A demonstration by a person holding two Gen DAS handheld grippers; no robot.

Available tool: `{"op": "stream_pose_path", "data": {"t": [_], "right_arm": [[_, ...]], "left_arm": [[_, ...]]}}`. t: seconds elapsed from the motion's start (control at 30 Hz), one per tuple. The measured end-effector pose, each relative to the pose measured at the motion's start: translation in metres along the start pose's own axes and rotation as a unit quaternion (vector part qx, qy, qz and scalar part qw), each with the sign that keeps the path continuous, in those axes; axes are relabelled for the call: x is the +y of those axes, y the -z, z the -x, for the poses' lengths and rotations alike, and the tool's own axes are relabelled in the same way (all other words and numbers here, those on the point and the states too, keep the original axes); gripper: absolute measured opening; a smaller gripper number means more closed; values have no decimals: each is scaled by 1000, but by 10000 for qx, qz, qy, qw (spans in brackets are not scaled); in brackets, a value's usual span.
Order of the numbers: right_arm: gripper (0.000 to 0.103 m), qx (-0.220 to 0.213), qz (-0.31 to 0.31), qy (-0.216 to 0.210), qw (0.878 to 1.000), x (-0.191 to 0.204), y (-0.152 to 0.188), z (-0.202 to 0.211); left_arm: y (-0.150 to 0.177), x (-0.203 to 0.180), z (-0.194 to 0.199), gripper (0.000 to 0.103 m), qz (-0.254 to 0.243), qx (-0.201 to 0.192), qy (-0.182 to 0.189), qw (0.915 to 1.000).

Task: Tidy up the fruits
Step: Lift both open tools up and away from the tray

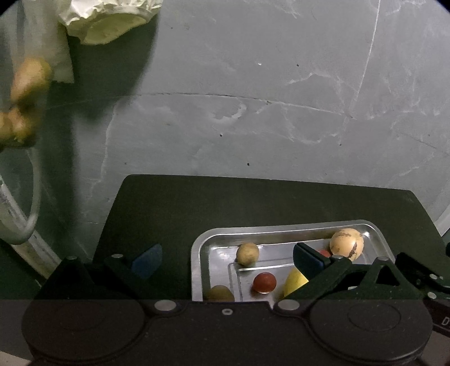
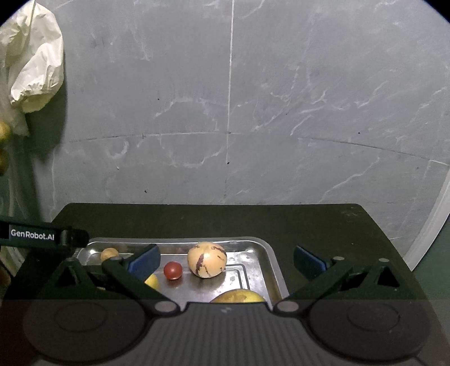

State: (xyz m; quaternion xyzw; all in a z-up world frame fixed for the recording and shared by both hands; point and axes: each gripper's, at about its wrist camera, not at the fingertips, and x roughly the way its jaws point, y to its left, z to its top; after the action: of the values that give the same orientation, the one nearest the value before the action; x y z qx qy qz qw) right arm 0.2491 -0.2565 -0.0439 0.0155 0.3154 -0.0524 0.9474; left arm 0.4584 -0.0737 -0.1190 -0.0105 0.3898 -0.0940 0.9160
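Observation:
A metal tray (image 1: 198, 253) (image 2: 271, 254) lies on a dark mat and holds several fruits. In it are a pale striped melon (image 1: 346, 243) (image 2: 206, 259), a red tomato (image 1: 264, 282) (image 2: 172, 270), a small tan fruit (image 1: 247, 254) (image 2: 109, 254), a yellow fruit (image 1: 295, 281) (image 2: 152, 281) and a yellow-brown fruit (image 2: 239, 295) at the near edge. My left gripper (image 1: 227, 259) hovers open over the tray's left part, holding nothing. My right gripper (image 2: 227, 263) is open above the tray's right half, also holding nothing.
The dark mat (image 1: 253, 202) (image 2: 211, 219) sits on a grey stone surface. A crumpled white bag (image 1: 112, 17) (image 2: 33, 62) lies far left. Blurred tan lumps (image 1: 28, 81) and a pale hose (image 1: 31, 214) are at the left edge.

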Motion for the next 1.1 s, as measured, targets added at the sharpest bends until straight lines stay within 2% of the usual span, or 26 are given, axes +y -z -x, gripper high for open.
{"op": "stream_pose_path", "data": {"t": [0.27, 0.53, 0.9, 1.1], "right_arm": [[103, -137, 43, -73, 9999, -4, -1, 5], [103, -217, 15, -324, 9992, -17, 3, 13], [103, -261, 276, -761, 9964, -33, 11, 34], [103, -334, 306, -991, 9940, -40, 16, 46]], "left_arm": [[1, -2, 7, 100, 102, -33, -133, 9999], [6, -12, 22, 101, 192, -70, -363, 9991], [32, -23, 53, 101, 583, -106, -753, 9954], [50, -32, 75, 101, 638, -175, -998, 9928]]}}
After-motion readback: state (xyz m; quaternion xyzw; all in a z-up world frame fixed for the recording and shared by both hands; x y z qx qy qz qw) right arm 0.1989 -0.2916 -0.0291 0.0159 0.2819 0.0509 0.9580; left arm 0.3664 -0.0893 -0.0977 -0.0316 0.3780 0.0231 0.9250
